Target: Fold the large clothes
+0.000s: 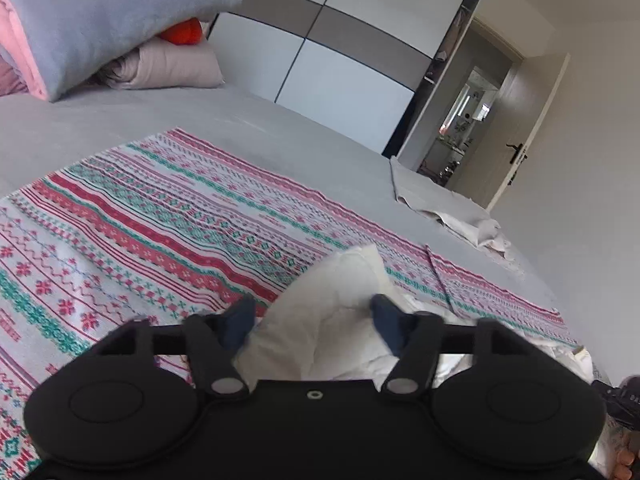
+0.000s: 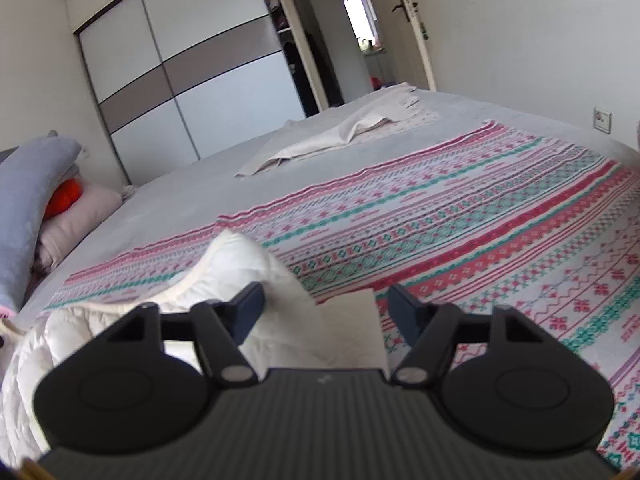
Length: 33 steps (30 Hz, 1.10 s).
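A white quilted garment (image 1: 340, 320) lies bunched on a red, green and white patterned blanket (image 1: 160, 220) spread over the bed. My left gripper (image 1: 312, 320) is open, its blue-tipped fingers (image 1: 240, 322) standing on either side of a raised white fold. In the right wrist view the same white garment (image 2: 240, 272) rises between the fingers and trails off to the left. My right gripper (image 2: 326, 308) is open around that fold, over the patterned blanket (image 2: 480, 220).
A grey bed sheet (image 1: 280, 132) covers the mattress. A beige cloth (image 2: 340, 132) lies crumpled at the far bed corner. Grey and pink pillows (image 1: 100, 20) are stacked at the head. A sliding wardrobe (image 2: 192, 72) and an open door (image 2: 412, 20) stand behind.
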Tool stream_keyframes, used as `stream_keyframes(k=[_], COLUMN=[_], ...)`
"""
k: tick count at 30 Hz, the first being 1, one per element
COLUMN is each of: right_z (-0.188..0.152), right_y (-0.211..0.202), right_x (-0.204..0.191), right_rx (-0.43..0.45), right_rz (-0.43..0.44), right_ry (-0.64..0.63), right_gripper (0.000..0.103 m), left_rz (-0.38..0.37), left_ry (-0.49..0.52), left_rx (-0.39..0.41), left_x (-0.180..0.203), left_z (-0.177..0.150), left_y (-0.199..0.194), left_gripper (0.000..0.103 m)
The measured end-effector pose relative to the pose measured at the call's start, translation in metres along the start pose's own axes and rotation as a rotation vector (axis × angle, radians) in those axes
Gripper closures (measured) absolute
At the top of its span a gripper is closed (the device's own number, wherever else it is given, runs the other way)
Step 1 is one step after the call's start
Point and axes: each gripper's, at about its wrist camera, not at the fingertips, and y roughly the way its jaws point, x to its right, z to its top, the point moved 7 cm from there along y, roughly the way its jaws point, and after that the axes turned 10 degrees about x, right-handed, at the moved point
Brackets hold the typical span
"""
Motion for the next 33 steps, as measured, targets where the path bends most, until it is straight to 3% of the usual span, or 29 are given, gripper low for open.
stream_keyframes(k=[1,2,5,8,12,15,16,17,18,19,20,22,24,25,26,27,29,33], right_z=[-0.002,0.0,0.022,0.047,0.037,0.025,0.028,0.031,0.035,0.037,0.038,0.033,0.023,0.017,0.012,0.008,0.019,0.055], right_y=[0.002,-0.001,-0.016,-0.016,0.024,0.053,0.056,0.058,0.057,0.057,0.057,0.063,0.071,0.073,0.074,0.073,0.057,0.022], right_x=[-0.005,-0.01,-0.024,-0.028,-0.012,-0.01,-0.013,-0.016,-0.02,-0.022,-0.026,-0.034,-0.036,-0.038,-0.042,-0.046,-0.06,-0.09], right_rx=[-0.017,0.0,0.131,0.24,0.157,0.062,0.054,0.054,0.053,0.054,0.049,-0.006,-0.054,-0.069,-0.086,-0.084,0.01,0.242], right_rz=[0.001,-0.023,-0.086,-0.178,-0.183,-0.038,0.009,0.064,0.127,0.171,0.209,0.187,0.074,0.055,0.073,0.077,0.059,-0.004], right_ry=[-0.008,-0.019,-0.086,-0.169,-0.088,0.038,0.076,0.107,0.147,0.178,0.185,0.119,0.027,0.0,-0.011,-0.019,-0.085,-0.233], right_gripper=[0.085,0.091,0.098,0.103,0.103,0.1,0.098,0.085,0.068,0.03,0.019,0.021,0.03,0.048,0.082,0.09,0.096,0.097], left_rz=[-0.006,-0.014,-0.025,0.02,0.186,0.219,0.217,0.212,0.208,0.205,0.204,0.202,0.198,0.196,0.193,0.19,0.17,0.153], left_ry=[0.017,0.026,0.062,0.119,0.263,0.287,0.274,0.267,0.267,0.27,0.27,0.25,0.229,0.227,0.228,0.231,0.23,0.185], left_rx=[-0.013,-0.004,0.122,0.237,0.279,0.198,0.194,0.188,0.181,0.177,0.171,0.159,0.159,0.163,0.17,0.184,0.234,0.372], left_x=[0.006,0.012,0.029,0.032,0.016,0.001,-0.001,-0.002,-0.002,-0.003,-0.004,-0.008,-0.008,-0.007,-0.003,0.0,0.008,0.018], left_z=[-0.002,-0.001,0.023,0.048,0.033,0.01,0.009,0.009,0.008,0.007,0.005,0.004,0.004,0.004,0.004,0.006,0.015,0.046], left_y=[0.001,-0.002,-0.021,-0.021,0.02,0.055,0.06,0.064,0.067,0.069,0.07,0.072,0.069,0.068,0.064,0.059,0.046,0.021], left_gripper=[0.084,0.086,0.088,0.088,0.088,0.087,0.087,0.087,0.087,0.087,0.087,0.087,0.087,0.087,0.087,0.088,0.091,0.091])
